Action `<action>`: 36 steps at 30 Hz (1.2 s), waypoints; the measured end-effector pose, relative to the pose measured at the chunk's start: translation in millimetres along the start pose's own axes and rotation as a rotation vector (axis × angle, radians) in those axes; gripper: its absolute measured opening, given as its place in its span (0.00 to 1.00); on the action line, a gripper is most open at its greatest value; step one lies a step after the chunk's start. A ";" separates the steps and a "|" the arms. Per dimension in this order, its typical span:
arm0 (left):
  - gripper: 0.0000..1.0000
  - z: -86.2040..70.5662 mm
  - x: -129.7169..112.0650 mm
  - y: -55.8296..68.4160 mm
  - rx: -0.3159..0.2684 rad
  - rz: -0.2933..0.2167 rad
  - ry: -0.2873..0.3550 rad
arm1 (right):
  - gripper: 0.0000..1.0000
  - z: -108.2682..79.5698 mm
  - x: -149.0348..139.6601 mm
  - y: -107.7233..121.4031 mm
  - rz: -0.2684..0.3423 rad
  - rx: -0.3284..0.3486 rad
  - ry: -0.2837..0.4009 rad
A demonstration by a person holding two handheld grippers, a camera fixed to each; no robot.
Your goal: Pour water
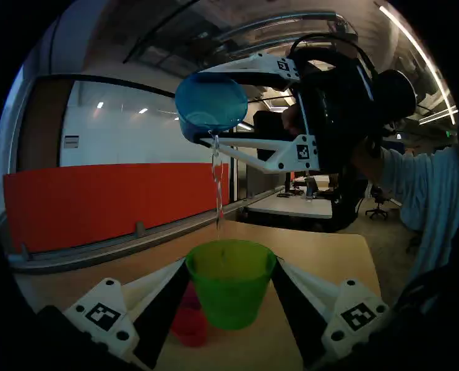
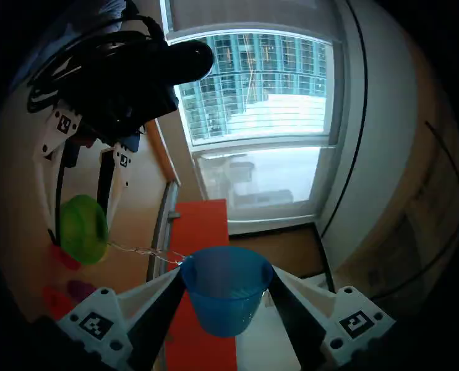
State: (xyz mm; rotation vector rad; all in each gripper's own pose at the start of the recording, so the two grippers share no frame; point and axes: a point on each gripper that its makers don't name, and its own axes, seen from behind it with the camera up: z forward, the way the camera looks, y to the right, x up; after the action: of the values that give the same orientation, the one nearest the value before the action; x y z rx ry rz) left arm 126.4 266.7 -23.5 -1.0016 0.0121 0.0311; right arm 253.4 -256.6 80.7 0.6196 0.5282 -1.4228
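My left gripper (image 1: 231, 290) is shut on a green cup (image 1: 231, 283), held upright over the wooden table (image 1: 328, 253). Above it my right gripper (image 1: 229, 114) is shut on a blue cup (image 1: 210, 105) tipped on its side, and a thin stream of water (image 1: 217, 191) falls from its rim into the green cup. In the right gripper view the blue cup (image 2: 226, 295) sits between the fingers of my right gripper (image 2: 227, 290); the water stream (image 2: 146, 251) runs toward the green cup (image 2: 82, 229), which the left gripper (image 2: 84, 213) holds.
Small red and magenta cups (image 1: 190, 321) stand on the table just left of the green cup, also visible as red and magenta cups (image 2: 65, 281). An orange partition (image 1: 106, 204) runs along the table's far edge. A person's sleeve (image 1: 424, 185) is at the right. Large windows (image 2: 260, 105) lie beyond.
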 end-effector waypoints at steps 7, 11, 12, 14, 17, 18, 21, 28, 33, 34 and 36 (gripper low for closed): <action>0.88 -0.6 2.4 0.2 0.002 0.001 0.003 | 0.91 1.0 1.9 2.4 -0.045 -0.002 0.000; 0.88 -0.7 2.6 -0.5 0.003 0.000 0.005 | 0.91 1.9 3.9 4.4 -0.063 -0.006 0.000; 0.88 -0.7 2.5 -0.9 0.004 -0.001 0.005 | 0.91 2.2 4.8 5.1 -0.067 -0.007 0.000; 0.88 -0.8 2.2 -1.8 0.005 -0.002 0.005 | 0.91 2.7 6.8 6.4 -0.072 -0.009 0.001; 0.88 -1.2 1.5 -3.0 0.009 -0.002 0.006 | 0.91 3.2 10.4 8.8 -0.087 -0.015 0.005; 0.88 -1.2 1.4 -3.4 0.009 -0.003 0.006 | 0.91 3.3 11.4 9.7 -0.093 -0.017 0.006; 0.88 -1.4 1.2 -4.3 0.010 -0.004 0.007 | 0.91 3.0 13.7 12.0 -0.110 -0.022 0.009; 0.88 -1.1 1.4 -5.5 0.012 -0.006 0.010 | 0.91 2.3 17.8 15.6 -0.160 -0.031 0.010; 0.88 -1.1 2.8 -6.2 0.013 -0.005 0.014 | 0.91 1.1 22.0 16.0 -0.193 -0.035 0.013; 0.88 -1.3 3.1 -6.3 0.014 -0.005 0.015 | 0.91 0.8 22.6 16.1 -0.202 -0.036 0.013; 0.88 -1.7 3.7 -6.6 0.014 -0.005 0.016 | 0.91 0.4 24.1 16.2 -0.221 -0.038 0.013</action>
State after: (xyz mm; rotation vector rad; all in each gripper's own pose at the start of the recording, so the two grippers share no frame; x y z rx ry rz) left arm 130.3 261.8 -19.0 -0.9875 0.0244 0.0188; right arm 271.5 -273.9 66.1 0.5525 0.6482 -1.6137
